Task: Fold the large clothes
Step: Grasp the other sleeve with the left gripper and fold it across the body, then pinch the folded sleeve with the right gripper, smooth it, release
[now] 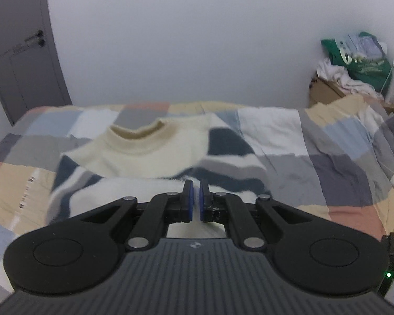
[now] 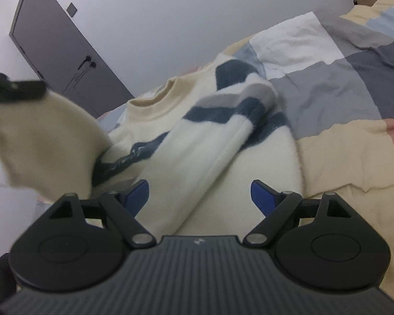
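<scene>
Sweater (image 2: 210, 141): spread on the bed (image 2: 354, 120), collar toward the far edge.
Done: right sleeve laid across the chest.
Left hand-held gripper (image 1: 196, 197): pinching sweater fabric, lifted.
Right hand-held gripper (image 2: 199, 191): wide, holding nothing.
Left: likely remaining side fold, then halving.

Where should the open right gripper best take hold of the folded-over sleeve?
Probably at the sleeve where it lies between the open right gripper, pinching across its width from above. It forms a raised, narrow band running diagonally over the sweater body, so its edges stand clear.
</scene>
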Available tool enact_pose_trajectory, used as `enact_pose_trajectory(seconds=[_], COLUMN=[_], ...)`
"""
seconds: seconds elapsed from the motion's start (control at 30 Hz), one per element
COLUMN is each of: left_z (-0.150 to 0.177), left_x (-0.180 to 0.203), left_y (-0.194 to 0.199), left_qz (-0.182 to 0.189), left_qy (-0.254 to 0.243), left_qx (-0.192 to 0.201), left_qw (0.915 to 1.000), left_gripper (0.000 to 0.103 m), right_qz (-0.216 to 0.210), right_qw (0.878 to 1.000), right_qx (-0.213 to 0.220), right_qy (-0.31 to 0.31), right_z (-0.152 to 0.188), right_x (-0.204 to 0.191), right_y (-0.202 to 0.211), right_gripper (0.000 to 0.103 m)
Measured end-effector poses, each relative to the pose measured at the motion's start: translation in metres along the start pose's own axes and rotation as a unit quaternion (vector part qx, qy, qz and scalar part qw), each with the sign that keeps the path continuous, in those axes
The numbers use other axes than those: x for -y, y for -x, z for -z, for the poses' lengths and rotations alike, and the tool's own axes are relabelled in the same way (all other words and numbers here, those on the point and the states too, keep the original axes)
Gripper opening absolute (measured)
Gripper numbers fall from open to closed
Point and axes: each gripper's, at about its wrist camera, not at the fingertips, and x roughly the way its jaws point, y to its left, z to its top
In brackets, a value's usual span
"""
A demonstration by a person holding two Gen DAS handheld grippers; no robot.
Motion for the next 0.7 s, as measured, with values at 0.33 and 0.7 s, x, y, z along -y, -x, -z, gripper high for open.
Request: enact_pose_trajectory(seconds=[0.33,0.7], left_z=[0.022,0.116], left_x=[-0.060,-0.146], left_y=[-0.022,-0.014], left_qz=[0.080,0.033], left_qy=[0.042,0.096], left_qx=[-0.004,-0.013], left_qw=[0.9959,0.9948], left_gripper=[0.045,0.045], right_qz=[0.037,-0.013], right_qw=[0.998,0.997], right_qx=[0.036,-0.005], right_qy=[0.024,0.071], right_z=[-0.006,0.005], right_x=[0.003,-0.022], right_y=[0.004,-0.014], right_gripper=[0.086,0.085])
